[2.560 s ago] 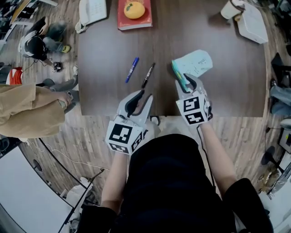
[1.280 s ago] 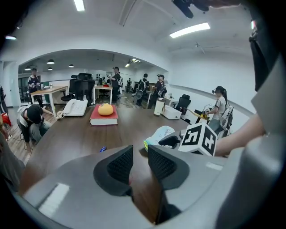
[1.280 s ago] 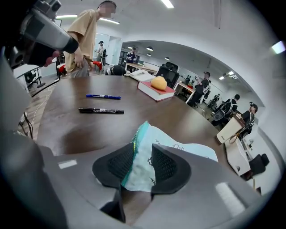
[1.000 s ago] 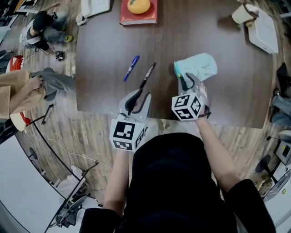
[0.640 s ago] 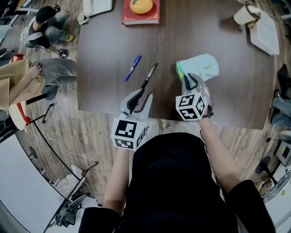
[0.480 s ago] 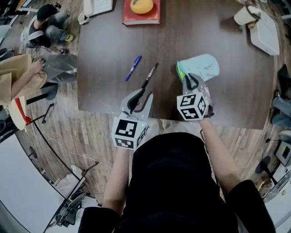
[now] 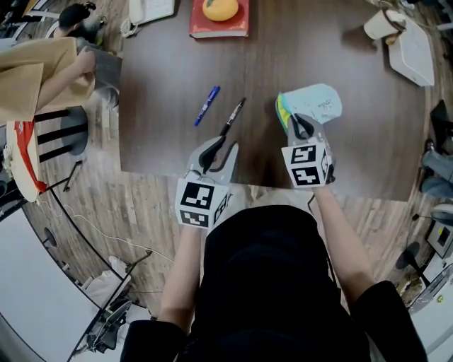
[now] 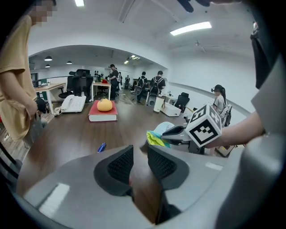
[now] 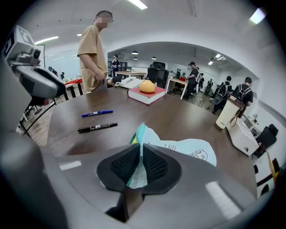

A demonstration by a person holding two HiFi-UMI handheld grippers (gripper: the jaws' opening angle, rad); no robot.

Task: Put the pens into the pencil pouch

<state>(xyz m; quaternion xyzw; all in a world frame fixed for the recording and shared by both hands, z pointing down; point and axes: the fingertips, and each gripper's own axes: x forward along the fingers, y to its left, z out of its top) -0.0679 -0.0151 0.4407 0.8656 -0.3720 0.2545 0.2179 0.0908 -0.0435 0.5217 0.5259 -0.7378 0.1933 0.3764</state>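
Observation:
A light blue pencil pouch (image 7: 313, 103) with a green and yellow edge lies on the brown table (image 7: 170, 85), in front of my right gripper (image 7: 297, 124). In the right gripper view that gripper's (image 9: 141, 157) jaws are closing, and the pads pinch the near edge of the pouch (image 9: 190, 149). A blue pen (image 7: 207, 105) and a black pen (image 7: 231, 117) lie side by side left of the pouch. My left gripper (image 7: 221, 148) hovers just short of the black pen, open, with only table between its jaws (image 8: 140, 154).
A red book (image 7: 219, 21) with an orange fruit on it and a white phone (image 7: 148, 8) sit at the table's far edge. A white box (image 7: 409, 48) is at the far right. A person in tan (image 7: 42, 71) stands by the left side.
My right gripper's jaws have closed onto the pouch's edge and the gripper has rolled a little. The left gripper stayed put. The person in tan moved closer to the table.

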